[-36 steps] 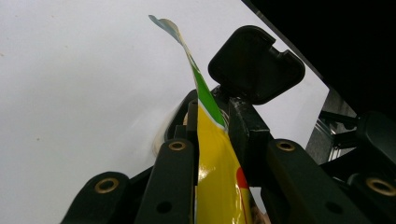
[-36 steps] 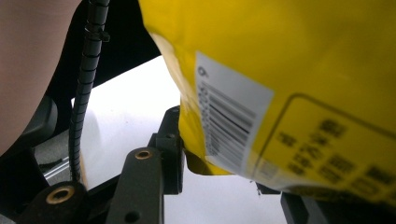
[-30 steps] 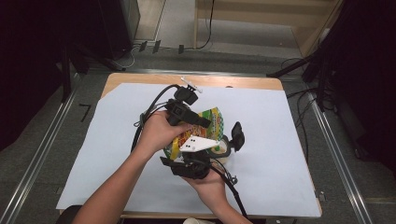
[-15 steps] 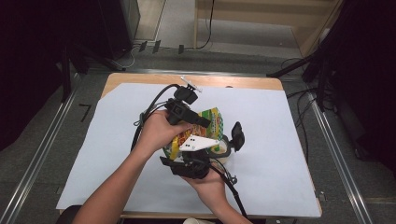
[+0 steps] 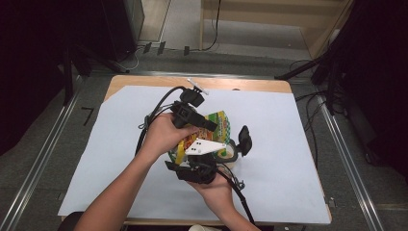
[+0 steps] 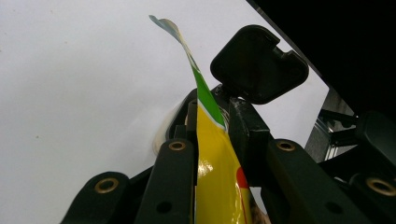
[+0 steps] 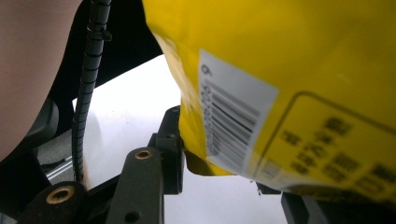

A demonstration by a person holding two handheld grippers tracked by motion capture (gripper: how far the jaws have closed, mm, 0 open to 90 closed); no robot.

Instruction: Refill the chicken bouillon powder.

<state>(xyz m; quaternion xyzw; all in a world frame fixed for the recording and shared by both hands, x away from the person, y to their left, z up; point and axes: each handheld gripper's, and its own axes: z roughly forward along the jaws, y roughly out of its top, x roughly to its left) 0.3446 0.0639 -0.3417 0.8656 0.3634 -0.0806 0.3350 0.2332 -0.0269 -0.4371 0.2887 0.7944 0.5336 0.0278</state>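
My left gripper (image 6: 212,140) clamps the glossy yellow-green snack bag (image 5: 217,126) mid-table on white paper (image 5: 298,144) | right gripper (image 7: 219,168) pinches its lower edge | barcode (image 7: 233,126) faces right gripper view | black jaw pad (image 6: 259,63) beyond bag

The packet (image 5: 219,126) is glossy yellow with green edging (a white barcode label (image 7: 233,114) too); the table sheet (image 5: 288,125) is white.

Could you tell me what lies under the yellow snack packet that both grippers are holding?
Under the yellow snack packet only the white table cover shows; hands and grippers hide the spot directly below.
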